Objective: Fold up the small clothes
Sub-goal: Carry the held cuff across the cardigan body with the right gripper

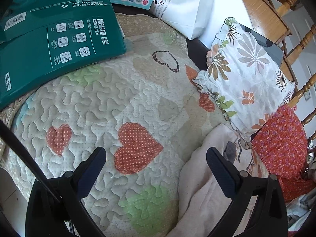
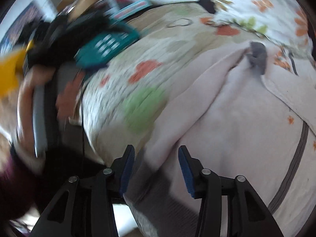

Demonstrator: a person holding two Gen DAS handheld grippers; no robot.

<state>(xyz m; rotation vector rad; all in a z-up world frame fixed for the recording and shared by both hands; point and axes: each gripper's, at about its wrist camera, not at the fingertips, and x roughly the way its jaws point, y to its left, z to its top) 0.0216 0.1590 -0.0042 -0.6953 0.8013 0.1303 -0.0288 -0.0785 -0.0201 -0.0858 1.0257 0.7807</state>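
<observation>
Was mostly a big quilted cover (image 1: 102, 102) with orange hearts and green patches, spread out under and ahead of both sets of tongs. Had a pale pink garment (image 2: 227, 118) crumpled over its right part, lying straight ahead of and beneath the right tongs (image 2: 156, 169) and off to the right of the left tongs (image 1: 156, 165), with a small grey patch (image 2: 257, 56) near its far end and a grey band (image 2: 292, 169) curving along the right. Further right of the left tongs sat a leaf-print pillow (image 1: 250, 69), with an orange floral cloth (image 1: 282, 144) just nearer than it. Up ahead to the left lay a green paper pack (image 1: 59, 39), and beyond that a white paper bag (image 1: 187, 9). Left tongs stood wide apart over the quilt, nothing between the fingers, right finger (image 1: 221, 169) over the pink garment's edge. Right tongs stood partly apart, pads not pressing on anything, pink fabric showing in the gap below them. Right view was badly smeared on the left side, so couldn't make out much there.
</observation>
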